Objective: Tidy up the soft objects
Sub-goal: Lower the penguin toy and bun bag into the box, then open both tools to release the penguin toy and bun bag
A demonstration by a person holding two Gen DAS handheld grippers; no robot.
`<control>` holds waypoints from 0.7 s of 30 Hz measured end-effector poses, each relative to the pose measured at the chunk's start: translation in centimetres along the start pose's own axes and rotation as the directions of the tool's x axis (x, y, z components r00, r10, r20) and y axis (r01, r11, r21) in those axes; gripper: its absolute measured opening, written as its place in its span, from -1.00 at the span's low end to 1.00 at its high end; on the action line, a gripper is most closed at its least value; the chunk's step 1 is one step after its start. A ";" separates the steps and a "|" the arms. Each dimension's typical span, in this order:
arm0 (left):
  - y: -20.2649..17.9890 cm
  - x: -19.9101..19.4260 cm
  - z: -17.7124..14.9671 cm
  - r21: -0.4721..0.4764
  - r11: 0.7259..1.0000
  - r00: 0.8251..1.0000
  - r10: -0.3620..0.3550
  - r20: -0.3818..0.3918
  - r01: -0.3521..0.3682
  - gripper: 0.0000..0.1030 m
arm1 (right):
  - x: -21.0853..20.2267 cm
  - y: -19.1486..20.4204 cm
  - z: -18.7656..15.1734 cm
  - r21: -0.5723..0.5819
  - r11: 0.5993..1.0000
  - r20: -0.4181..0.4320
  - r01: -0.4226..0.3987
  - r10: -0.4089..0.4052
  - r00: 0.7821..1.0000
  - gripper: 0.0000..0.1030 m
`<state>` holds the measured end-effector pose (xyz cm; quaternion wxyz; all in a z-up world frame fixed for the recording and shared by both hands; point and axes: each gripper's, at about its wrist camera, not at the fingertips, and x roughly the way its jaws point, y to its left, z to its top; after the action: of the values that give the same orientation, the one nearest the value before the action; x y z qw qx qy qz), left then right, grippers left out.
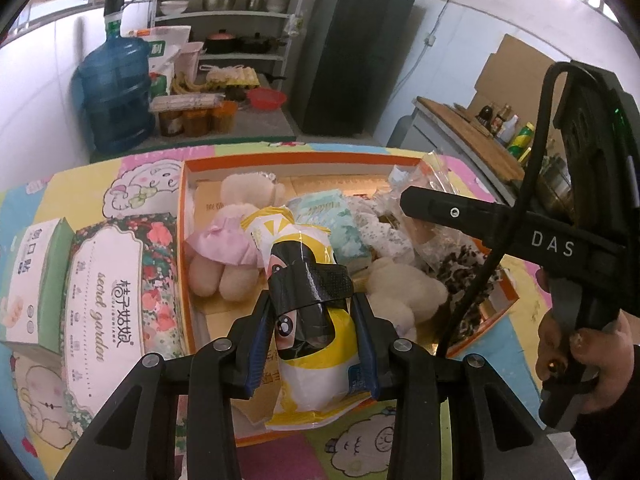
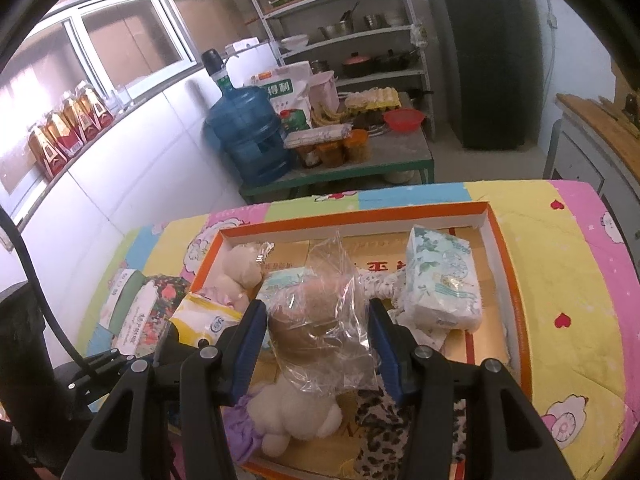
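Observation:
An orange-rimmed shallow box [image 1: 182, 216] [image 2: 502, 236] lies on the patterned cloth. My left gripper [image 1: 312, 344] is shut on a yellow-and-white packet [image 1: 308, 320] with a black panda print, held over the box's near edge. My right gripper [image 2: 318, 344] is shut on a plush toy in a clear plastic bag [image 2: 320, 312], above the box. In the box lie a bear in a pink dress [image 1: 228, 240] [image 2: 240, 272], a white bear [image 1: 400, 292] [image 2: 296, 412], a light green tissue pack [image 1: 336, 220] [image 2: 440, 280] and a leopard-print cloth [image 1: 464, 276] [image 2: 384, 432].
Two tissue boxes [image 1: 104, 292] [image 1: 28, 276] lie left of the orange box. Beyond the table stand a blue water jug [image 1: 114, 92], a low table with jars [image 1: 192, 116], shelves with pots [image 1: 236, 20] and a dark fridge [image 1: 352, 52]. A counter [image 1: 472, 136] with bottles is at right.

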<state>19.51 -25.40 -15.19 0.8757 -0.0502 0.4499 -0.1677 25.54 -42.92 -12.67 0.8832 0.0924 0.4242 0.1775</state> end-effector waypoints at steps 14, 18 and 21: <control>0.7 1.5 -0.3 -0.004 1.000 0.999 0.009 -0.034 -0.009 -0.23 | 3.3 -1.0 -0.3 0.047 0.999 -0.084 0.022 -0.018 0.996 0.02; 0.4 1.8 -0.3 0.009 1.000 0.999 0.012 -0.053 -0.011 -0.22 | 3.5 -0.9 -0.3 0.042 0.999 -0.086 0.028 -0.024 0.996 0.03; 0.0 1.8 -0.4 0.021 1.000 0.998 0.011 -0.056 -0.009 -0.16 | 3.6 -0.8 -0.3 0.042 0.999 -0.086 0.031 -0.027 0.996 0.03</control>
<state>20.19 -25.94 -16.77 0.8641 -0.0339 0.4727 -0.1694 27.59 -42.28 -15.70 0.8646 0.0977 0.4665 0.1591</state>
